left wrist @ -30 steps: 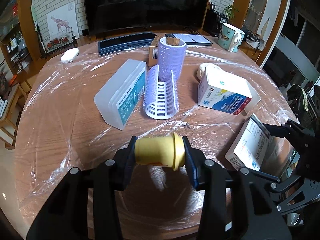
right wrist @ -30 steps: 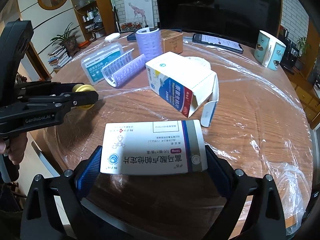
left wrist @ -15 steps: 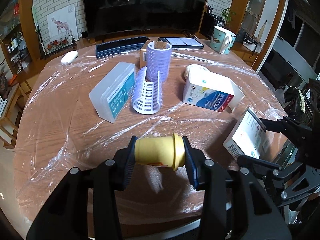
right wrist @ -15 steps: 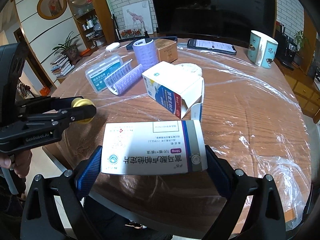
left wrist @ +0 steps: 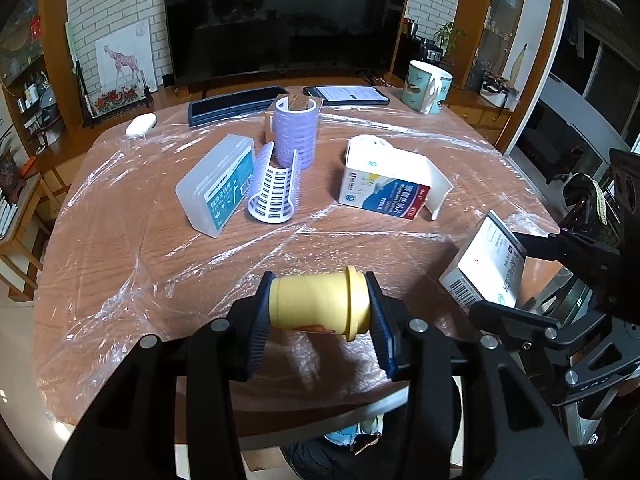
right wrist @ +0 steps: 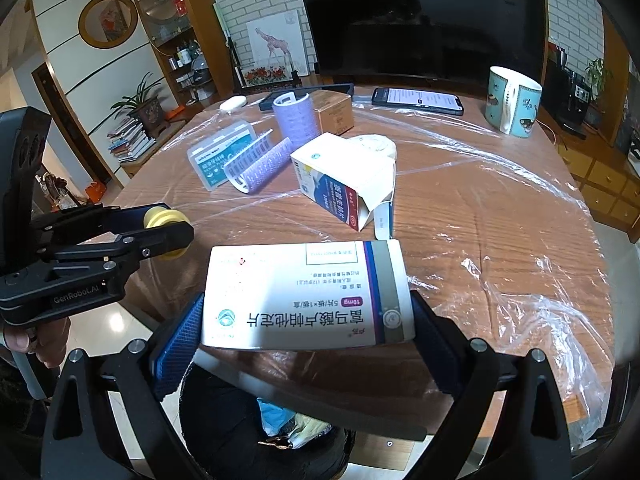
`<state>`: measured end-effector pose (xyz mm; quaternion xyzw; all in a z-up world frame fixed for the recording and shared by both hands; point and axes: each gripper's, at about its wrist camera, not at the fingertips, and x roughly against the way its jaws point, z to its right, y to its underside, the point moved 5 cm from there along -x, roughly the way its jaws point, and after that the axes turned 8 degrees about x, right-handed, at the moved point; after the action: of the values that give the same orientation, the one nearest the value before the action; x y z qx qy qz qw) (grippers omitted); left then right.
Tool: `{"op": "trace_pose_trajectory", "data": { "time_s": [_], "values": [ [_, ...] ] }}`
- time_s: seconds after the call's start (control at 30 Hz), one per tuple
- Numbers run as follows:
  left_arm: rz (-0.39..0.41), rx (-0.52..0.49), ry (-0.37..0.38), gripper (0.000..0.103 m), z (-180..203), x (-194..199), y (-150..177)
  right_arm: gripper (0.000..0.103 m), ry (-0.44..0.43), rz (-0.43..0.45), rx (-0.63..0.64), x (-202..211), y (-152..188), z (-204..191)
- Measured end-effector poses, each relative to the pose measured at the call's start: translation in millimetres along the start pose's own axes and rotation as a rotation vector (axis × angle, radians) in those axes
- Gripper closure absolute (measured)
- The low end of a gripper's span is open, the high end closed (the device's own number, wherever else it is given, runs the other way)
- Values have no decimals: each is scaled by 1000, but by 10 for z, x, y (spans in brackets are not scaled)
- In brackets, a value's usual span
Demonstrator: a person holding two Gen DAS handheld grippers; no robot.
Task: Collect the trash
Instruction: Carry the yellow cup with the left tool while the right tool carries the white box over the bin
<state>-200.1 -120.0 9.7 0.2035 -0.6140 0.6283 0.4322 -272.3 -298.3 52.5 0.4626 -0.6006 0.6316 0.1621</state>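
My left gripper is shut on a small yellow cup, held on its side above the table's near edge. My right gripper is shut on a flat white medicine box, also at the near edge; that box shows at the right of the left wrist view. Below both, a dark trash bin with crumpled trash inside stands under the table edge. An open white and blue carton lies on the table.
On the round wooden table under clear plastic film stand a translucent box, purple hair rollers, a small brown box, a phone, a dark case and a mug. A TV stands behind.
Both grippers have drawn back from the table toward its near edge, still holding the cup and the box. The trash bin has come into view below them.
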Motion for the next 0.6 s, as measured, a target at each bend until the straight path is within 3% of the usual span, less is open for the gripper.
{"op": "trace_pose_trajectory", "data": {
  "time_s": [0.6],
  "values": [
    [-4,-5,21,58,121,234,251,9,-20,9,11,284,237,-101]
  ]
}}
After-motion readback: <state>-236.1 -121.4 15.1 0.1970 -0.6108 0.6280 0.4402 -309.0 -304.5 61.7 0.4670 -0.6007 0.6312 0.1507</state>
